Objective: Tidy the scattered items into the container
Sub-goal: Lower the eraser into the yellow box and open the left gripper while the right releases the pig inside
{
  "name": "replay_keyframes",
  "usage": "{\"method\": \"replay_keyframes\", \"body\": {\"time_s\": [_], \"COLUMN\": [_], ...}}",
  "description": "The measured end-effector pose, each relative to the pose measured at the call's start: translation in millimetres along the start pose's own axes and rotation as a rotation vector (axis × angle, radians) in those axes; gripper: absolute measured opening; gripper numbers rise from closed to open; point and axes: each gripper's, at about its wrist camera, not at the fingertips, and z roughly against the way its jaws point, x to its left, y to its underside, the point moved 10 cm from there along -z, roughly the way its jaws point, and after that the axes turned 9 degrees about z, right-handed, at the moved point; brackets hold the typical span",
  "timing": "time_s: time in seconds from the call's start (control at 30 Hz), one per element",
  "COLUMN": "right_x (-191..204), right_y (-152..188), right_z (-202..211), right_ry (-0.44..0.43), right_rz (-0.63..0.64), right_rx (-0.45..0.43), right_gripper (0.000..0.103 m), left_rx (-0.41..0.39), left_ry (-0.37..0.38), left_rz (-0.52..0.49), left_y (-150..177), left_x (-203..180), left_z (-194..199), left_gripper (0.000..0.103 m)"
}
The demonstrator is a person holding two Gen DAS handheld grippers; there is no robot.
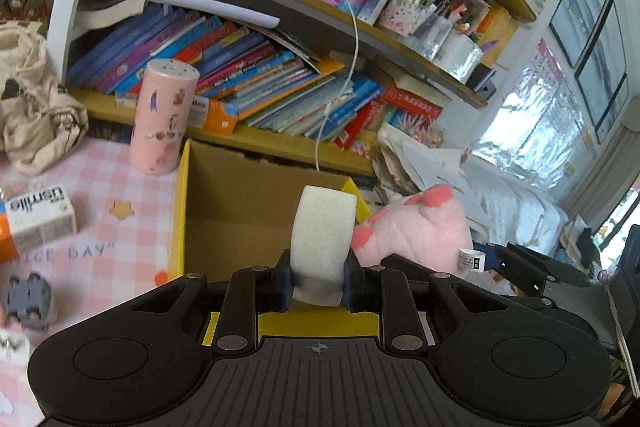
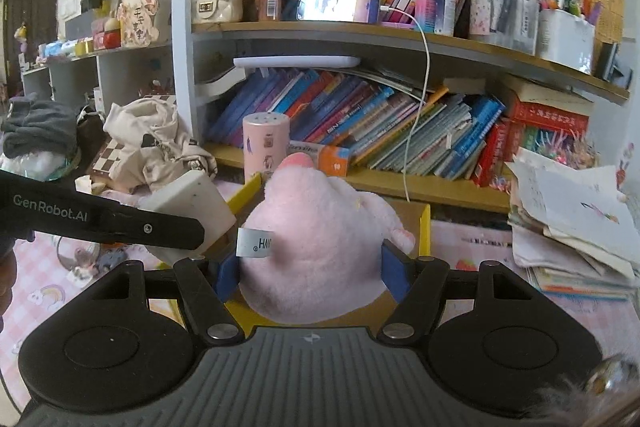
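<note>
My left gripper (image 1: 318,285) is shut on a white speckled block (image 1: 323,241), held over the near edge of the open cardboard box (image 1: 240,203) with yellow flaps. The same block (image 2: 188,203) shows at the left of the right wrist view, clamped by the left gripper's black arm. My right gripper (image 2: 312,273) is shut on a pink plush toy (image 2: 316,247) with a white tag, above the box (image 2: 424,227). The plush (image 1: 416,231) also appears just right of the box in the left wrist view. The box's inside looks bare where it shows.
A pink cylindrical canister (image 1: 164,119) stands behind the box's left corner. A white small carton (image 1: 40,217) and a grey toy (image 1: 30,301) lie on the pink checked tablecloth (image 1: 100,227) at left. Bookshelves (image 2: 360,131) rise behind; loose papers (image 2: 572,211) pile at right.
</note>
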Motion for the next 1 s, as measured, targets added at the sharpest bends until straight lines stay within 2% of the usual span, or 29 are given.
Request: {"method": "replay_keyframes", "body": {"time_s": [0.23,0.5,0.73,1.0], "right_x": [-14,-23,-16,-5], "right_y": [-9,3,21,40], "right_z": [-47,-118,-164,-192], "right_ry": [-0.061,-0.136,-0.233,-0.304], "right_rz": [0.088,0.289,0.477,0.701], "right_rx": [0.041,0.181,0.283,0.365], "right_gripper": [0.068,0.068,0.068,0.069], "left_rx": [0.004,0.052,0.147,0.274], "left_ry": [-0.090,-0.183,-0.253,-0.343], "left_rz": [-0.060,-0.140,-0.246,-0.405], "left_y": [-17,-30,-28,-10], "left_x": [7,20,29,39], "left_z": [-40,-92,-134,-166], "left_gripper": [0.022,0.022,0.022,0.022]}}
